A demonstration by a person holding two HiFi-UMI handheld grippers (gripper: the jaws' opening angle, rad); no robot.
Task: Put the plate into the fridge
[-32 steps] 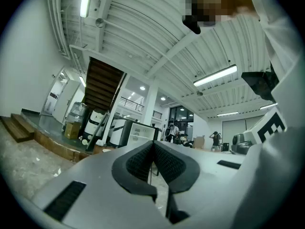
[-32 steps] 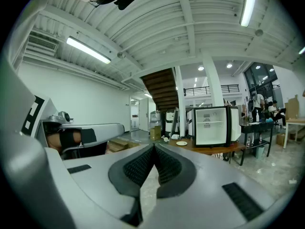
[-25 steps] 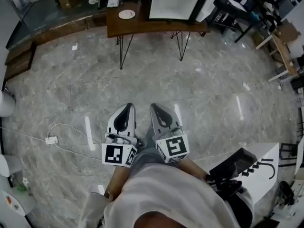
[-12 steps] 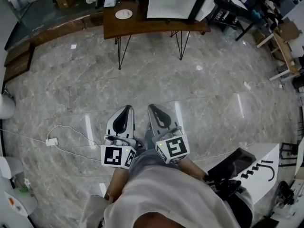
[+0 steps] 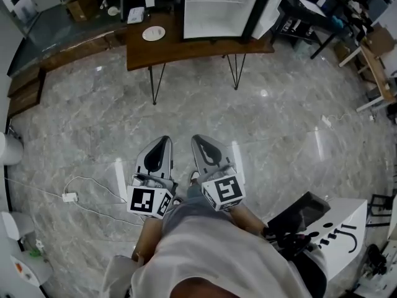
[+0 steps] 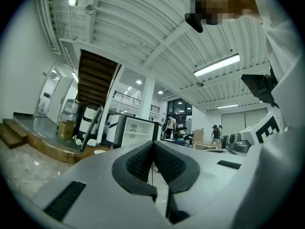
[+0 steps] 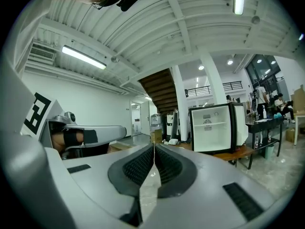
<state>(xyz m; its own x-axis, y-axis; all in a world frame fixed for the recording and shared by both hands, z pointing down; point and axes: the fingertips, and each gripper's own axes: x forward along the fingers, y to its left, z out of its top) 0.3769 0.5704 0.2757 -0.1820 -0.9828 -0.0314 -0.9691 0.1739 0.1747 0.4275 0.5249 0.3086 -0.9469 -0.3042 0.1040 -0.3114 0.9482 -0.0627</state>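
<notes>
A white plate (image 5: 153,34) lies on the left part of a brown wooden table (image 5: 186,47) at the far end of the room. An open white mini fridge (image 5: 217,9) stands on the same table to the plate's right; in the right gripper view the fridge (image 7: 213,127) shows one shelf inside. My left gripper (image 5: 159,143) and right gripper (image 5: 200,141) hang side by side over the marble floor, far short of the table. Both are shut with nothing between the jaws. The plate (image 6: 99,151) is a small pale sliver in the left gripper view.
A white cable with an adapter (image 5: 69,197) trails on the floor to my left. A white stand with black gear (image 5: 329,231) is at my right. Wooden steps (image 5: 25,82) run along the far left, and desks and chairs (image 5: 366,48) crowd the far right.
The table, plate and fridge have come nearer and lower in the head view as I walk forward. Both grippers keep their place in front of me, still shut.
</notes>
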